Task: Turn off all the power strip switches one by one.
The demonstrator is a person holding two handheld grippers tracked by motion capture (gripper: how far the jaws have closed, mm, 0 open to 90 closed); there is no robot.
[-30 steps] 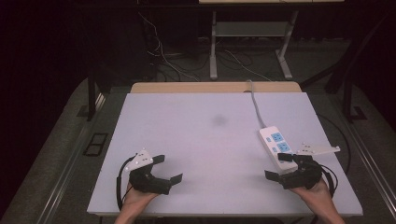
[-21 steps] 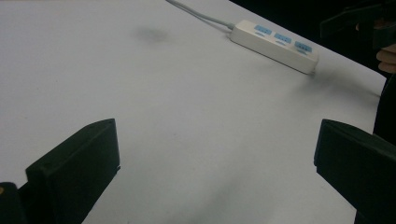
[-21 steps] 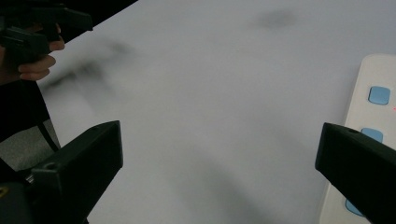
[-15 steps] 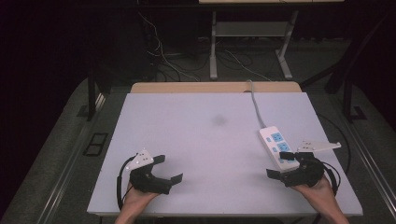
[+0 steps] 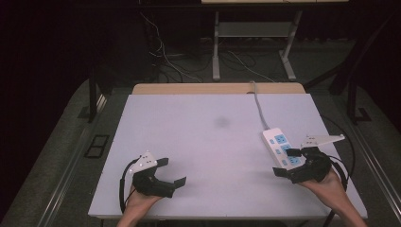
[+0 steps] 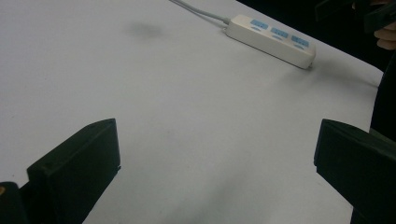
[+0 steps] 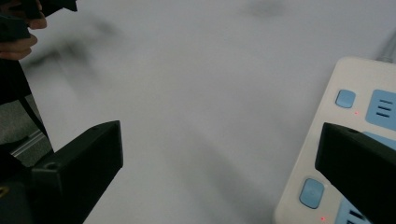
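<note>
Over the near end of the white power strip (image 5: 282, 149), which lies along the right side of the table (image 5: 208, 142) with its cord running away, the right gripper (image 5: 289, 163) is held with jaws spread wide and nothing gripped. Well to the left of the strip, the left gripper (image 5: 172, 171) is likewise held open and empty. A switch could be pressed by accident, or the strip shoved toward the table edge, should one jaw be lowered onto its top rather than astride it.

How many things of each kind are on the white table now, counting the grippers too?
Power strip: 1
Grippers: 2, the left gripper and the right gripper
Total: 3
</note>
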